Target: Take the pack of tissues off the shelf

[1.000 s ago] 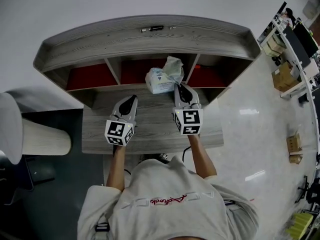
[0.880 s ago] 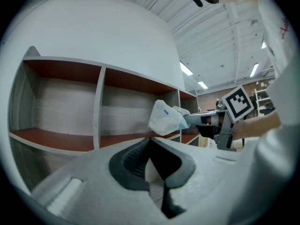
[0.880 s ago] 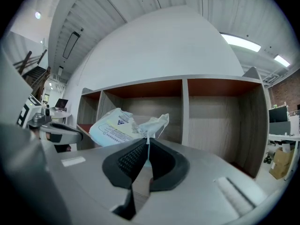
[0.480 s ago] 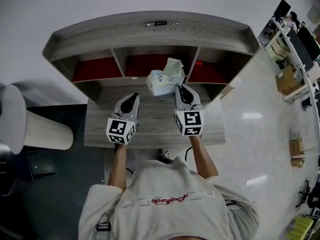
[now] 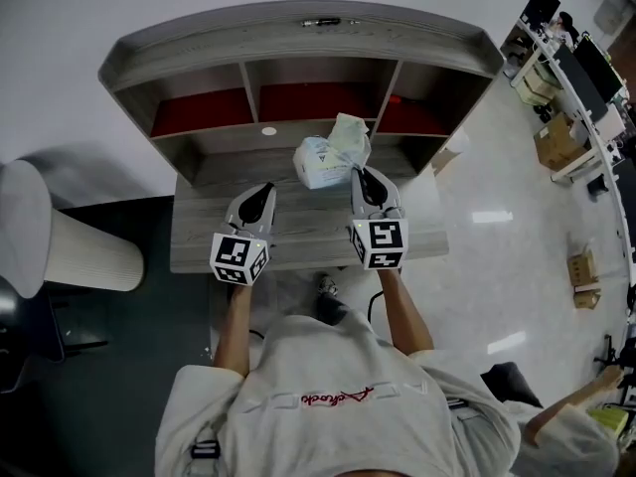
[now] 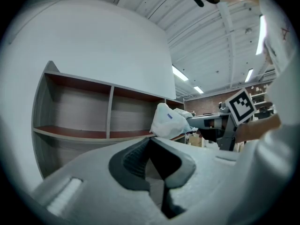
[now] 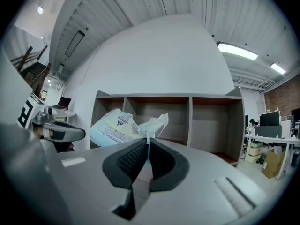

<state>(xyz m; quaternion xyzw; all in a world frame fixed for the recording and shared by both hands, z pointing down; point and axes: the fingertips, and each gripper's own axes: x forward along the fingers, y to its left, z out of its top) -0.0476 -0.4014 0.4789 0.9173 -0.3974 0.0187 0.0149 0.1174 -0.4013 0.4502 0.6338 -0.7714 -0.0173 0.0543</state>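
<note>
The pack of tissues (image 5: 320,160), pale blue and white with a crumpled wrapper end, hangs over the desk top (image 5: 298,238) in front of the shelf (image 5: 298,40). My right gripper (image 5: 360,173) is shut on that wrapper end; in the right gripper view the pack (image 7: 115,125) sticks out up and to the left of the pinched jaws of the right gripper (image 7: 147,142). My left gripper (image 5: 266,189) is level beside it, to the left, shut on nothing. In the left gripper view the left gripper (image 6: 151,139) points at the shelf's compartments, with the pack (image 6: 168,122) off to the right.
The shelf has three compartments with red floors, and a small white disc (image 5: 269,130) lies on its ledge. A white cylinder (image 5: 60,251) stands left of the desk. Office desks (image 5: 566,78) and boxes (image 5: 584,288) are at the right. Another person's hand (image 5: 601,384) shows at bottom right.
Both grippers have drawn back from the shelf toward me. The pack came with the right gripper, from the middle compartment's mouth to out over the desk.
</note>
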